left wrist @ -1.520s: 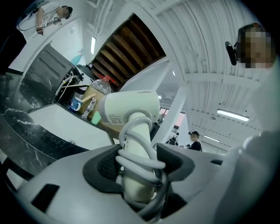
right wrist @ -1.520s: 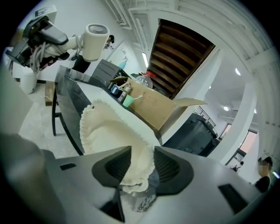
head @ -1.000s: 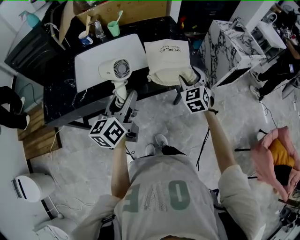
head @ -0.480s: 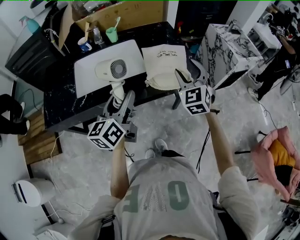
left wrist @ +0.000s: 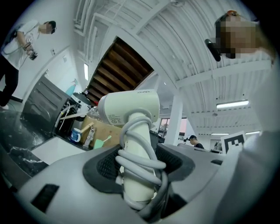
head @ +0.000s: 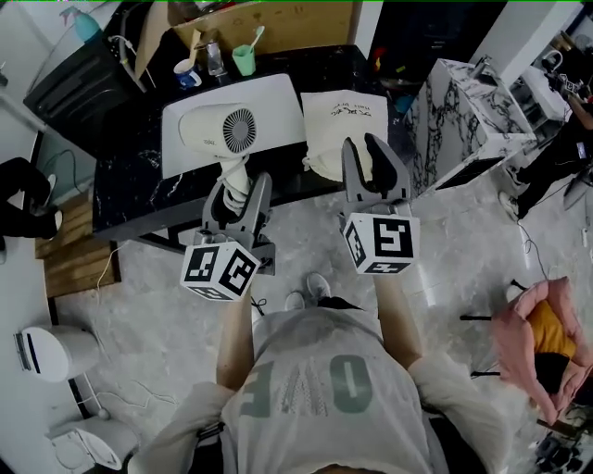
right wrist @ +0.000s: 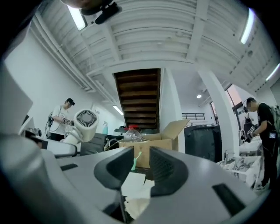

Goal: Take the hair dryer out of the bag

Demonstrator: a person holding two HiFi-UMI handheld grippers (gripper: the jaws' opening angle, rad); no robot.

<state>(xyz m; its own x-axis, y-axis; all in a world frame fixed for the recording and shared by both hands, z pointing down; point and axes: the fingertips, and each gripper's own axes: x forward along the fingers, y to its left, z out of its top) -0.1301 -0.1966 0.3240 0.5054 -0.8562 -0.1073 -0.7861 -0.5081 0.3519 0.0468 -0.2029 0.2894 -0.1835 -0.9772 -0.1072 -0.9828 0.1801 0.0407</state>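
A cream hair dryer (head: pixel 222 130) is out of the bag and held up by its cord-wrapped handle (left wrist: pixel 138 162). My left gripper (head: pixel 238 185) is shut on that handle, just in front of the table. The dryer's round grille also shows in the right gripper view (right wrist: pixel 86 119). The cream cloth bag (head: pixel 347 120) lies flat on the black table (head: pixel 130 185). My right gripper (head: pixel 364 153) hovers over the bag's near edge. Its jaws have just been closing to a narrow gap, with nothing between the pads (right wrist: pixel 162 164). Bag cloth (right wrist: pixel 135 188) shows below them.
A white board (head: pixel 278 97) lies on the table under the dryer. Behind it are a cardboard box (head: pixel 259 18), a green cup (head: pixel 245 60) and a blue mug (head: pixel 188 76). A marble-patterned block (head: pixel 463 93) stands at the right. Other people (right wrist: pixel 262 127) stand around.
Both grippers have come up. The right one lifted off the bag's mouth, rolled, and its jaws narrowed. The left one raised the hair dryer slightly.
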